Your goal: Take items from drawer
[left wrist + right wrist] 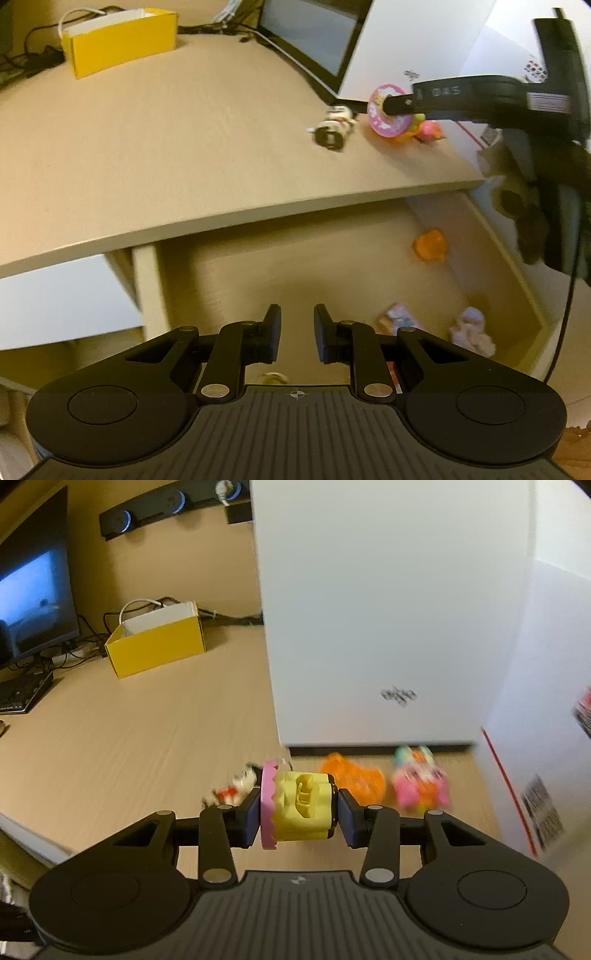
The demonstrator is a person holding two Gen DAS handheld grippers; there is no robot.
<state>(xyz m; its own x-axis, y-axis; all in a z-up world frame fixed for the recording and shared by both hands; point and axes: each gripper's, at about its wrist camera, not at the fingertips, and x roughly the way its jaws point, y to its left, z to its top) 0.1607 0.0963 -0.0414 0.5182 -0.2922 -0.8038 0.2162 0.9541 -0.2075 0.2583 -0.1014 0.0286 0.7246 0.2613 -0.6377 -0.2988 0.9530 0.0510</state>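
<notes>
Here the right gripper (297,816) is clamped on a yellow plastic toy with a pink scalloped disc (295,805) above the pale wooden tabletop (129,746). The left gripper (297,338), jaws slightly apart and empty, hangs over the open wooden drawer (491,236), where an orange toy (430,245) lies at two o'clock.

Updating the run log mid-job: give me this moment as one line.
right gripper: shut on pink-and-yellow toy, over desk | left gripper: empty, over open drawer | orange toy in drawer
</notes>
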